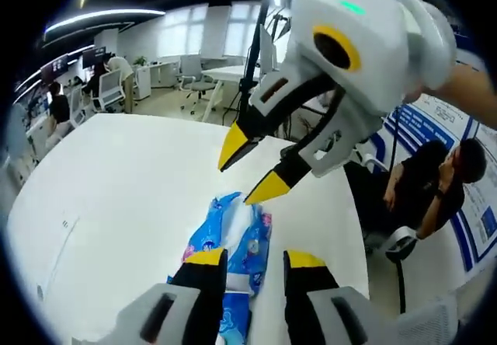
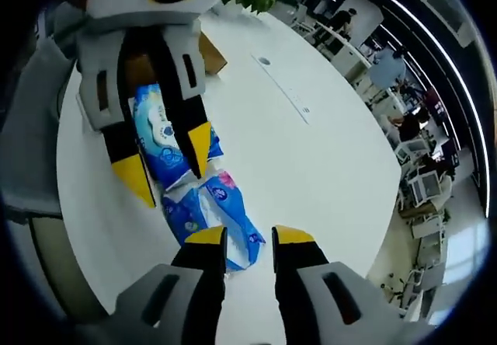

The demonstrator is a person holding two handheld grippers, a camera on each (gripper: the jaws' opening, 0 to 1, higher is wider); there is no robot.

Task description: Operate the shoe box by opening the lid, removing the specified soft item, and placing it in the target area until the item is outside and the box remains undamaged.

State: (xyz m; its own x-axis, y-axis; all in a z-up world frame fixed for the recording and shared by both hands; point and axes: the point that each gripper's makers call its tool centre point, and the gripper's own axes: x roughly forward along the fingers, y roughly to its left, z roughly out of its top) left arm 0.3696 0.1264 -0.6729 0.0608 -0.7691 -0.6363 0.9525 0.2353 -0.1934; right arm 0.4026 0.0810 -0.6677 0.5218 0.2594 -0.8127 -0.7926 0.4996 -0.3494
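Both grippers (image 1: pixel 255 263) (image 2: pixel 248 238) open over blue packet (image 2: pixel 210 205).

The worktop (image 1: pixel 116 205) is smooth, matt white. The soft pack (image 1: pixel 233 244) is thin, glossy blue plastic film, crinkled. Both the left gripper (image 1: pixel 255 263) and right gripper (image 2: pixel 248 240) look like hard white plastic with matt yellow-tipped black jaws. The box (image 2: pixel 211 56) is brown cardboard.

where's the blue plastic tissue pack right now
The crinkled blue plastic tissue pack lies on the white table, just ahead of both tools' yellow tips. In the right gripper view, a brown cardboard box sits beyond it.
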